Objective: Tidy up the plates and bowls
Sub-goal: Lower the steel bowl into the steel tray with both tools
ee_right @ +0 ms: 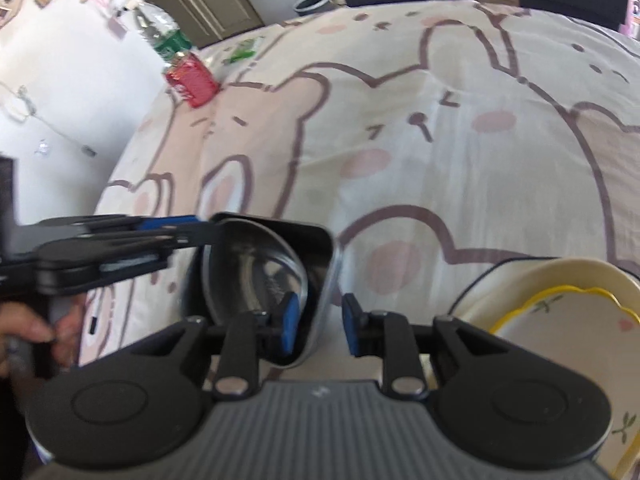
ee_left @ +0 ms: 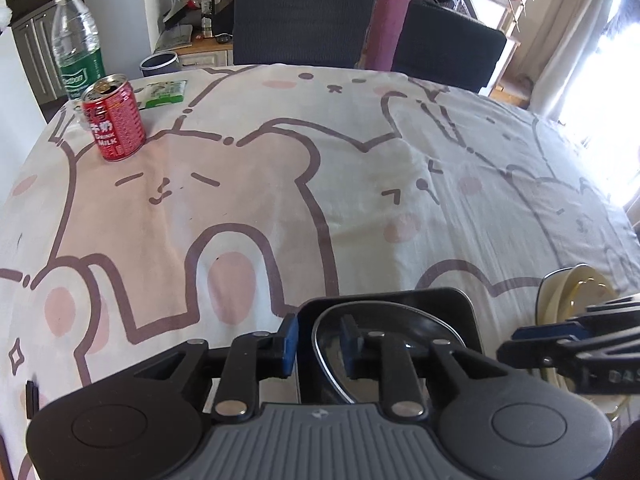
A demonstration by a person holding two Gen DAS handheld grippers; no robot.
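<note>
Sat at bottom centre of both views: black tray (ee_left: 460, 312) with a steel bowl (ee_left: 384, 332) inside, on the bear-print cloth (ee_left: 320, 168). Straddled its left wall, left gripper (ee_left: 319, 340), fingers slightly parted, not pinching; straddled its right wall, right gripper (ee_right: 320, 326), likewise loose. Stacked at lower right, cream plates (ee_right: 560, 308); stood upper left, can (ee_left: 114, 120) and bottle (ee_left: 76, 40).

- The left gripper (ee_left: 320, 340) points down, its blue pads (ee_left: 291, 338) a little way apart.
- The right gripper (ee_right: 320, 326) points down too, jaws a little apart.
- A hand (ee_right: 60, 330) holds the left gripper's handle.
</note>
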